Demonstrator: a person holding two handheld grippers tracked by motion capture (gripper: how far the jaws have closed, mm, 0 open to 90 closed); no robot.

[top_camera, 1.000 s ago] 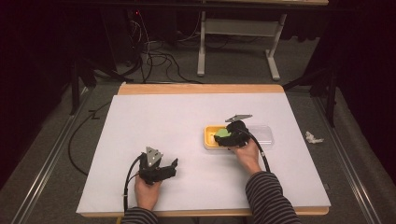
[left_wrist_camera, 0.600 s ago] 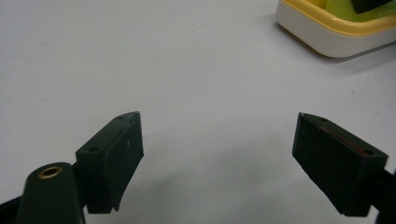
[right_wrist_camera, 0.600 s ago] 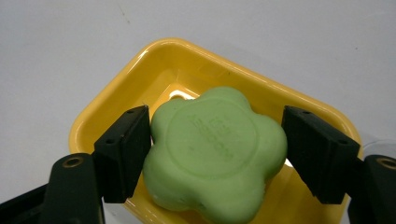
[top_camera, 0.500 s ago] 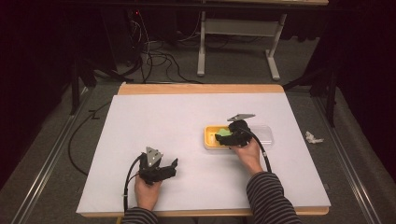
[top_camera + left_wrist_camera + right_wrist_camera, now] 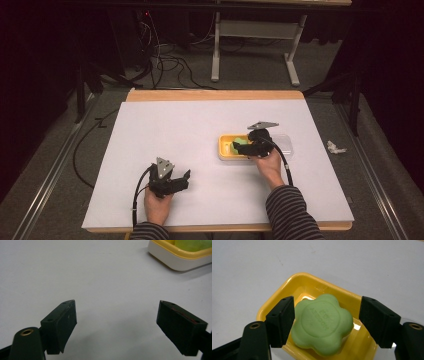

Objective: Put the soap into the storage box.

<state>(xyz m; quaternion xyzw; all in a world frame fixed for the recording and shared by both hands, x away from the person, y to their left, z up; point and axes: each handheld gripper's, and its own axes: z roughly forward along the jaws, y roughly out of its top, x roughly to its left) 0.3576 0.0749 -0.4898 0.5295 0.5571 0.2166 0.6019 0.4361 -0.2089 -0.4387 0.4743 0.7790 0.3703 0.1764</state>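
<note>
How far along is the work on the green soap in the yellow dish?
Done: the right gripper is positioned around the green soap, which lies in the yellow dish. In hand: its jaws have just been closing; the left one touches the soap, a gap remains at the other. Left: gripping and lifting. The left gripper sits open over the table.

This looks like a lab or recording room rather than a home. A plain table (image 5: 150, 165) with a white top and a wooden edge stands alone on grey carpet (image 5: 45, 200), and dark curtains close off the left and right sides. On the floor at the far side, loose black cables (image 5: 165, 62) run in a tangle beside the white metal legs of a desk (image 5: 292, 70). Metal rails (image 5: 47, 187) run along the floor on both sides of the table.
</note>
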